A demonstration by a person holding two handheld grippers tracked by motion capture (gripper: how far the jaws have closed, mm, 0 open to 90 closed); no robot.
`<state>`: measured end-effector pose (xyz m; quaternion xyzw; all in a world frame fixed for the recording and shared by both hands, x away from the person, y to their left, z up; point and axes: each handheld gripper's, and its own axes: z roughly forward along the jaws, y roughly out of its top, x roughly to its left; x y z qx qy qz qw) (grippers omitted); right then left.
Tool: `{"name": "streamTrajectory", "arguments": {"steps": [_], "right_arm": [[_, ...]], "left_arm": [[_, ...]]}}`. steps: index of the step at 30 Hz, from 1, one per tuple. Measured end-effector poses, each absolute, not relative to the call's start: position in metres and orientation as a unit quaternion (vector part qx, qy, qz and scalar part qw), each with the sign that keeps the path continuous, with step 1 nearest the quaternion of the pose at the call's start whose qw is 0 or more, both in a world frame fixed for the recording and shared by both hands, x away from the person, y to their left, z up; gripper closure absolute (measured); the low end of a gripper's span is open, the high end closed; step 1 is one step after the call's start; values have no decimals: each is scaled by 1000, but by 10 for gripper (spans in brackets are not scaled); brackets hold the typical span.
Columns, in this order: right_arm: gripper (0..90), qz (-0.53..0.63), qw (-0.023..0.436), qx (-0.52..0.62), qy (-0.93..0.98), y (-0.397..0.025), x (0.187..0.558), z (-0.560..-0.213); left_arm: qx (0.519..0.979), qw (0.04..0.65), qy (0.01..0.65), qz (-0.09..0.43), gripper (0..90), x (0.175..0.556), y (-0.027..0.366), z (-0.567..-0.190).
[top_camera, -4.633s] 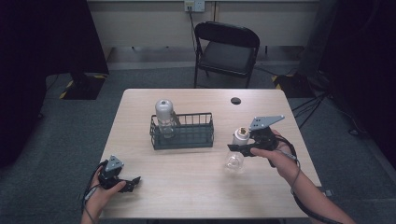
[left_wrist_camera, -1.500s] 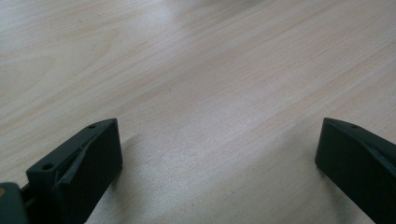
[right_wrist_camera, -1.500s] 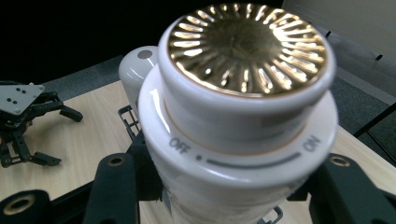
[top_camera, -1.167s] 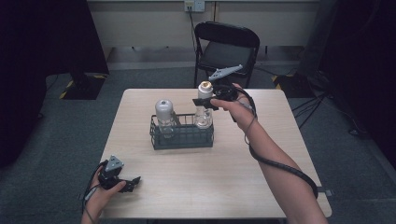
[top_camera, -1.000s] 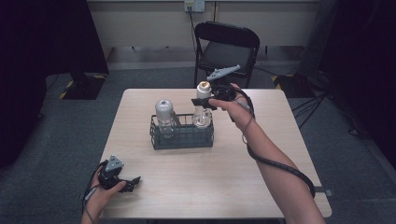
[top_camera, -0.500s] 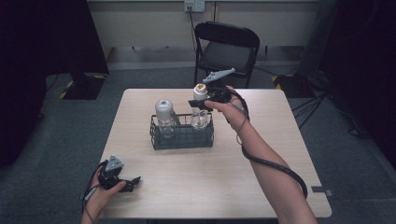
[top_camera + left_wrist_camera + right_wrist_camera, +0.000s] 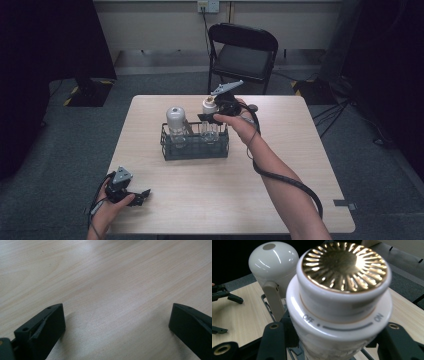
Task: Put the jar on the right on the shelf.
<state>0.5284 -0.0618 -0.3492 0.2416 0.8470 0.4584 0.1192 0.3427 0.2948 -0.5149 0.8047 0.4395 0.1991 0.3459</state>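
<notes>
Left gripper [image 7: 141, 194]: It rested low on the near left part of the counter [image 7: 280, 165]. Its fingers [image 7: 50, 325] stood wide apart, with bare wood between them. It held nothing.

Basket [image 7: 195, 148]: This black wire basket sat near the middle of the counter, well apart from the left gripper. It was the place the jar was going into.

White bottle [image 7: 175, 122]: It stood upright in the left end of the basket. Its round top was just beside the jar.

Jar [image 7: 208, 106]: It was a white shaker jar with a shiny gold top and the words OFF and ON on its ring. It stood straight up and down, top to the sky. Its lower part looked to be down inside the right end of the basket, but the pictures did not show if it touched the bottom.

Right gripper [image 7: 216, 115]: It was far across the counter, over the right end of the basket. Its fingers [image 7: 272, 340] were clamped on the jar's sides, just under the ring.

What mattered most: The jar stood tall and right over its spot. So the next move was probably straight down, then letting go.

Nearer hand: The right one. The left one was far away.

Chair [image 7: 243, 50]: It stood behind the counter.
</notes>
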Motion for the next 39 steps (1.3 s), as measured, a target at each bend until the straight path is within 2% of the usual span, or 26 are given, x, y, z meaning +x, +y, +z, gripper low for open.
{"name": "streamTrajectory", "arguments": {"steps": [30, 39], "right_arm": [[453, 453, 122, 234, 852, -52, 528, -371], [413, 447, 130, 238, 852, -51, 526, -372]], "left_arm": [[805, 345, 439, 200, 2, 343, 295, -515], [805, 345, 439, 200, 2, 343, 295, -515]]}}
